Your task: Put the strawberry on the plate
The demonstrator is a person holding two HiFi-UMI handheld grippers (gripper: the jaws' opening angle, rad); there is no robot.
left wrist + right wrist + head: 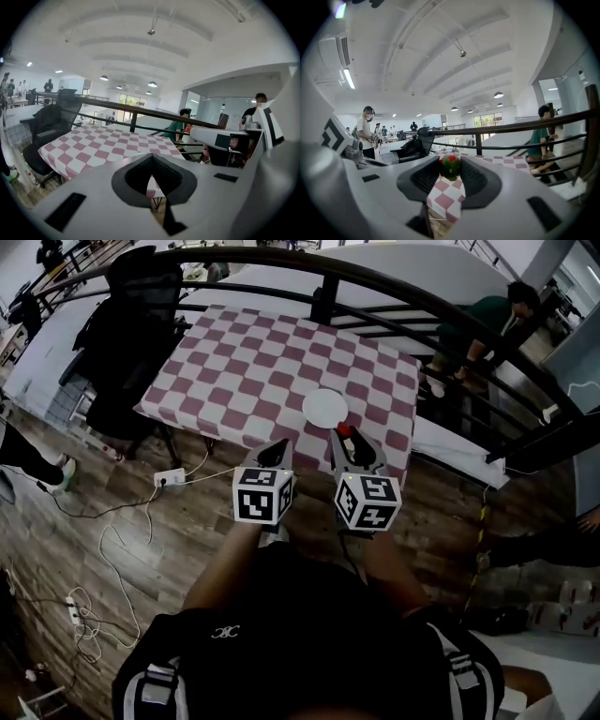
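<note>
A red strawberry [450, 165] with a green top sits pinched between the black pads of my right gripper [450, 168], which is shut on it. In the head view the strawberry [345, 430] shows as a red spot at the tip of that gripper [348, 440], held above the near edge of the checkered table [253, 371]. A round white plate [324, 409] lies on the table just left of and beyond the strawberry. My left gripper [277, 452] hangs beside the right one at the table's near edge. Its jaws [151, 174] meet at the tips with nothing between them.
A black office chair [131, 324] stands at the table's left. A dark metal railing [403, 306] curves behind the table, with a seated person [483, 320] in green beyond it. Cables and a power strip [169, 477] lie on the wooden floor.
</note>
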